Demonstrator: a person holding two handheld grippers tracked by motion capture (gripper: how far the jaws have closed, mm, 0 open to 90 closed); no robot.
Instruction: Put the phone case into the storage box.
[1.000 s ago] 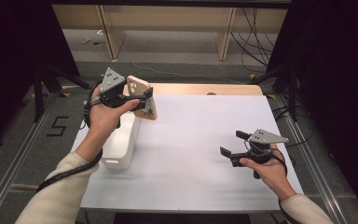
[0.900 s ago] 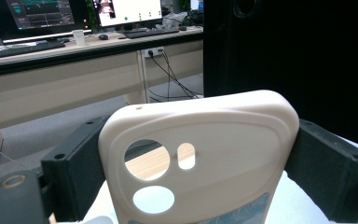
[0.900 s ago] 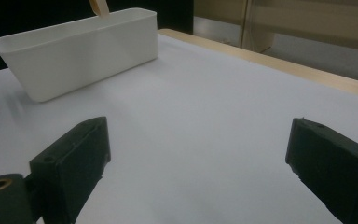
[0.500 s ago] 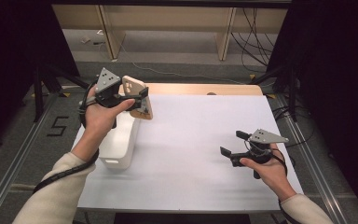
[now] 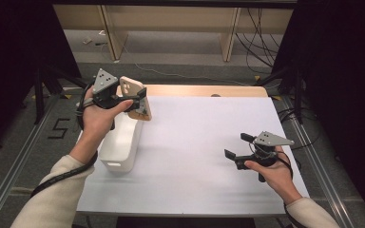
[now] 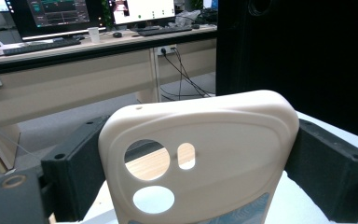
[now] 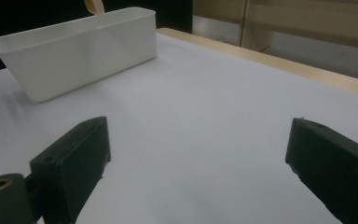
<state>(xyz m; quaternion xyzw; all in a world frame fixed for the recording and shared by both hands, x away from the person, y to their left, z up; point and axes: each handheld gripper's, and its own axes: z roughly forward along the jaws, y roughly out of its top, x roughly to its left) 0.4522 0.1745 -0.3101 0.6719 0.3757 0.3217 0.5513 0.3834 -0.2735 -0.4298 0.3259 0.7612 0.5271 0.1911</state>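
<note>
Nearest to me, my right gripper (image 5: pixel 235 151) rests low over the white table (image 5: pixel 204 142), toward its near right side, with my hand wrapped around the body and the grey three-cornered plate on top. Its two black jaws stand wide apart with nothing between them; in the right gripper view (image 7: pixel 196 158) I look between them at bare white tabletop. Further out on my left side lies the white bin (image 5: pixel 119 145), a long open tub set lengthwise on the table's left edge; from the right gripper view the same bin (image 7: pixel 74 49) sits well beyond the jaws, with a bit of beige showing just above its far rim. Above the far end of that bin I hold my left gripper (image 5: pixel 140 99) raised off the table, and its jaws are clamped on the beige phone case (image 5: pixel 135 97), gripping it by its two long sides. The case stands tilted, its top end up, clear of both bin and tabletop. In the left gripper view the phone case (image 6: pixel 214 154) sits square between the black jaws, which press against either edge, and its camera cutouts, two round holes and a small slot, face me. Beyond it stands a desk with monitors (image 6: pixel 46 16).
</note>
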